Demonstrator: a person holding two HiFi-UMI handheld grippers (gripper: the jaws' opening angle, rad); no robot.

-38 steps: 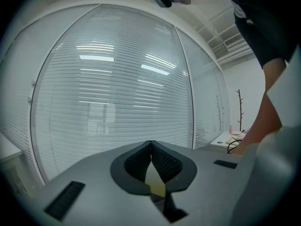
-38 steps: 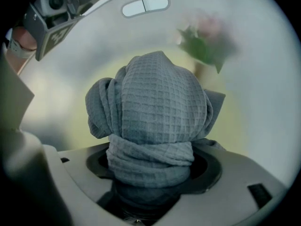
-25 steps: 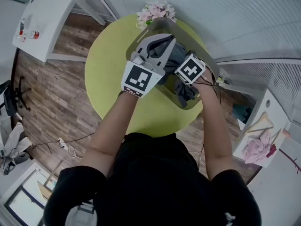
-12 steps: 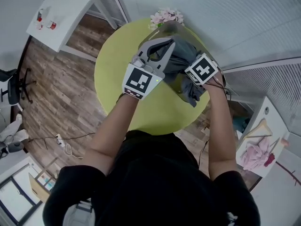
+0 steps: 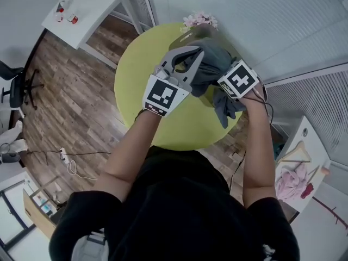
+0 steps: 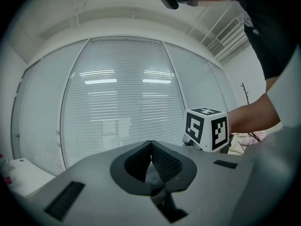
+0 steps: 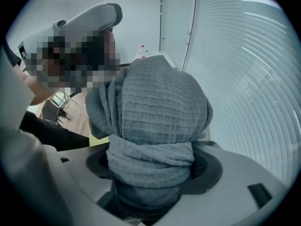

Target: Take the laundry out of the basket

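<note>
Laundry (image 5: 211, 64) now up out of the basket (image 5: 187, 35), held by both grippers

A second ago the grey waffle cloth lay down inside the basket. Now it hangs in the air above the round green table (image 5: 136, 86), with its loose tail dangling on the near side of the basket. The right gripper (image 7: 153, 166) is clamped on a thick rolled bunch of the cloth, so its jaws stand wide around it. The left gripper (image 6: 150, 149) has its jaws pressed together, and a thin fold of the same cloth seems to be pinched between them. I judge this piece is practically removed and only needs to be put down beside the basket. Whether more laundry remains inside I cannot see, because the cloth covers the opening.
</note>
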